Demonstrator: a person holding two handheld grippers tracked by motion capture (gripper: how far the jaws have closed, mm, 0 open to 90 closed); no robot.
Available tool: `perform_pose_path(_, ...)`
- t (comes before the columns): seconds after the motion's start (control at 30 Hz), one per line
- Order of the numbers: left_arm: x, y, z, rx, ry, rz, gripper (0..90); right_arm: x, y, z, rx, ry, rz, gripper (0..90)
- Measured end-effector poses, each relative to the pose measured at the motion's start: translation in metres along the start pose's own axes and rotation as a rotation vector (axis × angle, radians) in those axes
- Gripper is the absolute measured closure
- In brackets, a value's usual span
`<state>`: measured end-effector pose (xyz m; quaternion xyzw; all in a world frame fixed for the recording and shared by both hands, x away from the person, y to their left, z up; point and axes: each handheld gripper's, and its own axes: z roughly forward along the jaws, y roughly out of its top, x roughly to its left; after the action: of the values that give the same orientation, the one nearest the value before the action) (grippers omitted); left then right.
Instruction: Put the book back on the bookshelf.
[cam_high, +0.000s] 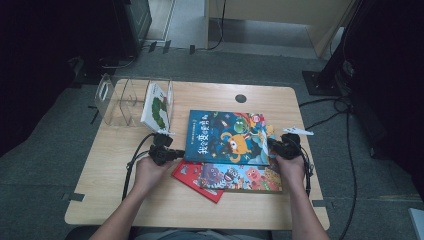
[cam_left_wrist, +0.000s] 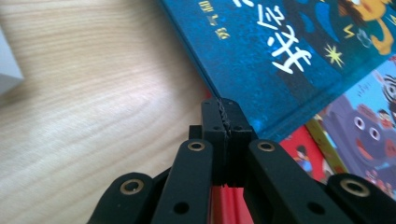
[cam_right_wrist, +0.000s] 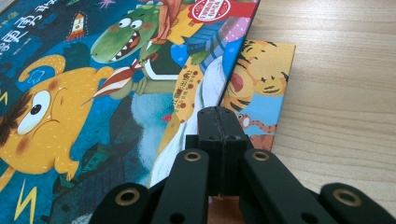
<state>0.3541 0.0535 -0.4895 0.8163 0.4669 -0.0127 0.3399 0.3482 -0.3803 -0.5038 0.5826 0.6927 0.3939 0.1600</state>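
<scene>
Title: large white Chinese characters run along the left part of the dark blue picture book cover (cam_high: 226, 136) at the centre of the high view; in the left gripper view (cam_left_wrist: 289, 51) "我" can be made out.
Smaller line: yellow characters above the title, too small to read.
Seal: red round sticker (cam_right_wrist: 212, 9), top centre of the right gripper view, white print unreadable.

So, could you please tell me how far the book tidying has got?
One white book already stands in the clear rack. In hand: the blue book, with the shut left tongs at its left edge and the shut right tongs at its right edge; neither grips it. Left: the blue book, the monster book and the red book under it.
</scene>
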Motion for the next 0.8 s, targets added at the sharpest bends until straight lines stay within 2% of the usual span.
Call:
perform_pose_path(0.2,-0.006,-0.007,-0.002,-0.005,-0.009,-0.016,90.0,0.003,0.001,-0.001,0.016,-0.019,-0.03,90.0)
perform_pose_path(0.3,-0.01,-0.01,-0.003,0.0,-0.01,-0.011,90.0,0.003,0.002,-0.002,0.028,-0.021,-0.054,90.0)
perform_pose_path(0.4,-0.017,-0.013,-0.003,-0.001,-0.006,-0.011,90.0,-0.001,0.002,-0.003,0.033,-0.008,-0.031,90.0)
perform_pose_path(0.53,-0.025,-0.016,-0.005,0.001,-0.014,-0.003,90.0,-0.004,0.002,-0.004,0.035,0.005,-0.026,90.0)
perform_pose_path(0.6,-0.024,-0.017,-0.006,0.002,-0.023,-0.013,90.0,-0.006,0.002,-0.004,0.035,0.018,-0.022,90.0)
perform_pose_path(0.7,-0.015,-0.015,-0.007,0.002,-0.025,-0.052,82.2,-0.006,0.004,-0.002,0.041,0.017,-0.024,90.0)
perform_pose_path(0.73,-0.011,-0.013,-0.009,-0.01,-0.023,-0.071,80.7,-0.006,0.005,-0.002,0.039,0.017,-0.032,90.0)
perform_pose_path(0.8,-0.006,-0.01,-0.012,-0.029,-0.023,-0.086,74.9,-0.007,0.007,0.0,0.037,0.017,-0.035,90.0)
